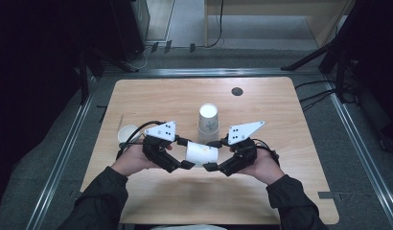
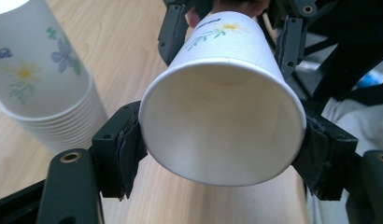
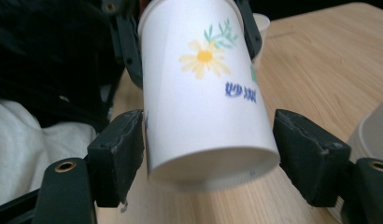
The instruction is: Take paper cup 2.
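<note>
Cup point(image 1: 202, 154) lies sideways, rim clamped in left gripper point(image 1: 187, 153), base between right gripper's point(image 1: 212, 155) loosened jaws.

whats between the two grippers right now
A paper cup lying sideways spans the gap between left gripper and right gripper, seen in the high view; its open rim faces the left gripper.

a pale wooden table point(image 1: 281, 191) stands on grey carpet floor point(image 1: 362, 158); metal rails point(image 1: 60, 158) flank it, and dark stands, perhaps tripods point(image 1: 329, 52), loom behind.

Recording lab: lone table point(image 1: 281, 191) amid dark stands point(image 1: 329, 52).
</note>
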Available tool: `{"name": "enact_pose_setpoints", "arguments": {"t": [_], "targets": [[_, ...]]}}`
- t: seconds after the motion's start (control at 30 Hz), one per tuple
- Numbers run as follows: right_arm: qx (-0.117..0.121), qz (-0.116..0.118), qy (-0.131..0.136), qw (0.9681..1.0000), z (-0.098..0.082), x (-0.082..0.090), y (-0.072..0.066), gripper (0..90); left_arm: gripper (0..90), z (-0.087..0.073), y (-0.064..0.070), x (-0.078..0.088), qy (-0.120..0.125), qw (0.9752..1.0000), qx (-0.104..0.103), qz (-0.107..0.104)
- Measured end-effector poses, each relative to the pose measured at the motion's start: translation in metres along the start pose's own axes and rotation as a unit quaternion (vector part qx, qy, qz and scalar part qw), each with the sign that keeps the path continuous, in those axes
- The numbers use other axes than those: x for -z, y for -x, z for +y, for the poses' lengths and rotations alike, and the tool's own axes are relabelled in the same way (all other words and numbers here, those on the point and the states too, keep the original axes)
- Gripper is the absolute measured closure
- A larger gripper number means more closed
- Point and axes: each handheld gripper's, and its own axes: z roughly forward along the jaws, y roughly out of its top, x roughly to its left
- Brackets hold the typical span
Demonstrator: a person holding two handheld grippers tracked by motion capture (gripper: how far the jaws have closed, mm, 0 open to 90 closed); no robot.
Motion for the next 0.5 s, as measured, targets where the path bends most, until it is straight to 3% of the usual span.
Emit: {"name": "enact_pose_setpoints", "arguments": {"t": [0.23, 0.4, 0.5], "targets": [[0.006, -0.007, -0.037, 0.9993, -0.004, -0.009, 0.0, 25.5, 25.9, 0.007, 0.002, -0.002, -0.062, 0.9976, -0.028, 0.012], [0.017, -0.007, -0.065, 0.9977, -0.006, -0.018, -0.003, 25.6, 25.8, 0.012, 0.004, -0.011, -0.107, 0.9936, -0.034, 0.016], [0.023, -0.011, -0.082, 0.9963, -0.008, -0.023, -0.003, 25.8, 25.7, 0.015, 0.004, -0.014, -0.125, 0.9917, -0.024, 0.012]]}}
